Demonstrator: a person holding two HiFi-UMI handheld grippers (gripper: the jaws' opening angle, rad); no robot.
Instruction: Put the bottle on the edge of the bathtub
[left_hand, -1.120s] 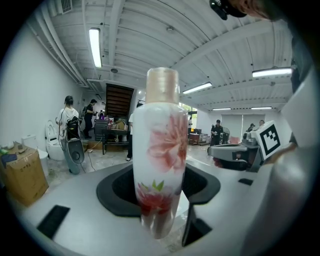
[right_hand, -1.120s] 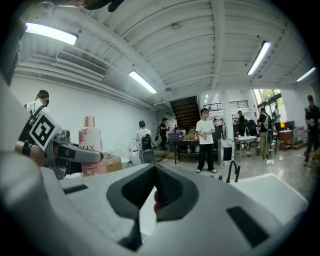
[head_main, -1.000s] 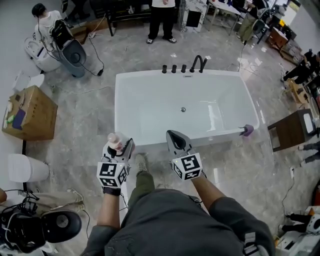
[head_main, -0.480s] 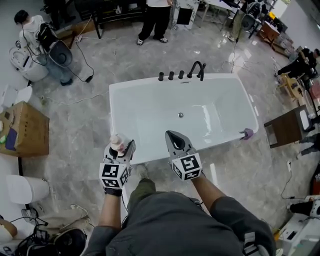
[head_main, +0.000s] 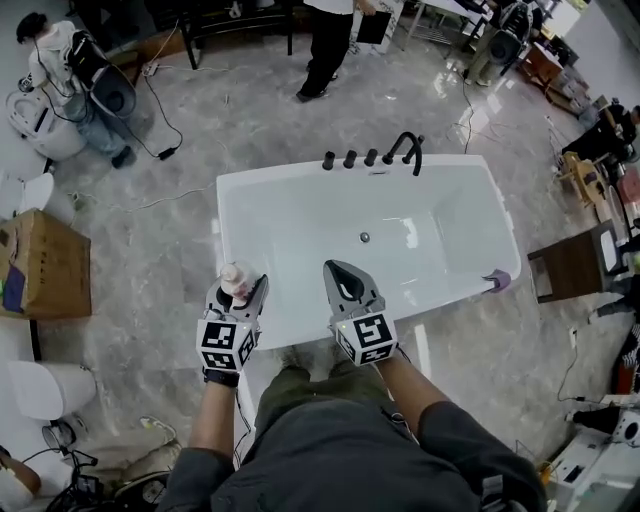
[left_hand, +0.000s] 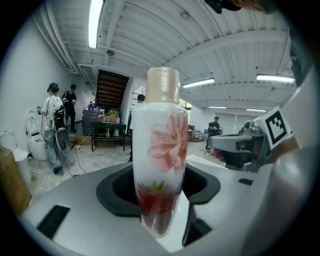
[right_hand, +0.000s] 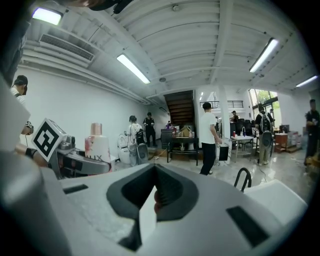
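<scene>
The left tongs (head_main: 243, 287) are pinched on an upright white bottle (left_hand: 159, 150) with a pink flower print and a pale cap. The right tongs (head_main: 336, 270) are pressed together with nothing between them. In the head view, both are seen held out over the near side of a white bathtub (head_main: 222, 235), the bottle by its near left corner. A black tap (head_main: 405, 148) is mounted on the far rim.

Upright white bottle (left_hand: 159, 145), red floral print
</scene>
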